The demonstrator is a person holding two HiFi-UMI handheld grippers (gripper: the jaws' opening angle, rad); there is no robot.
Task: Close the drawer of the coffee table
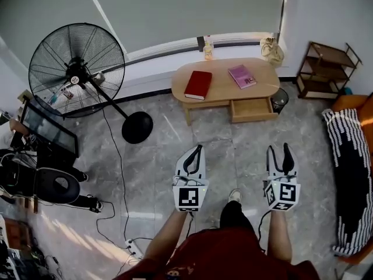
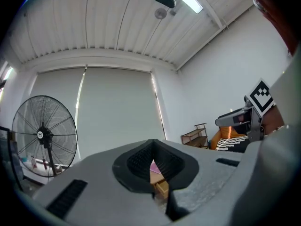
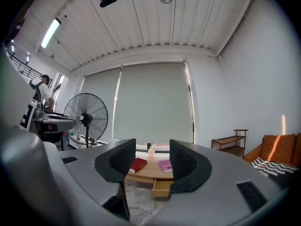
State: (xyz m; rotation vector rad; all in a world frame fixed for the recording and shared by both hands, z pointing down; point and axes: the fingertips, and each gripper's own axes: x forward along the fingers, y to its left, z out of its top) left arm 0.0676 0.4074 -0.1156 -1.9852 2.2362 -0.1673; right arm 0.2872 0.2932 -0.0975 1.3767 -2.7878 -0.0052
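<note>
Head view: table (image 1: 224, 89) stands against the far wall below the window. Its drawer (image 1: 252, 109) is pulled out at the front right. Red book (image 1: 198, 84) lies on the left of the top, pink book (image 1: 242, 76) on the right. Fan (image 1: 76, 69) stands left of the table, shelf (image 1: 323, 69) to its right in the corner. Left gripper (image 1: 197, 150) and right gripper (image 1: 278, 151) are held side by side over the tiled floor, well apart from the table, both pointing toward it.

Left gripper view: left gripper (image 2: 151, 145) is clenched, its jaw tips meeting and nothing held. The slit below the tips shows a sliver of the pink book (image 2: 154, 165) and the open drawer (image 2: 162, 187) far off. Fan (image 2: 44, 135) is at left.

Right gripper view: right gripper (image 3: 153, 147) is released, jaws apart and nothing between them. In the gap, far ahead, are the table (image 3: 150, 172) with both books and the drawer (image 3: 162, 188), which juts out from the front. No contact with it.
</note>
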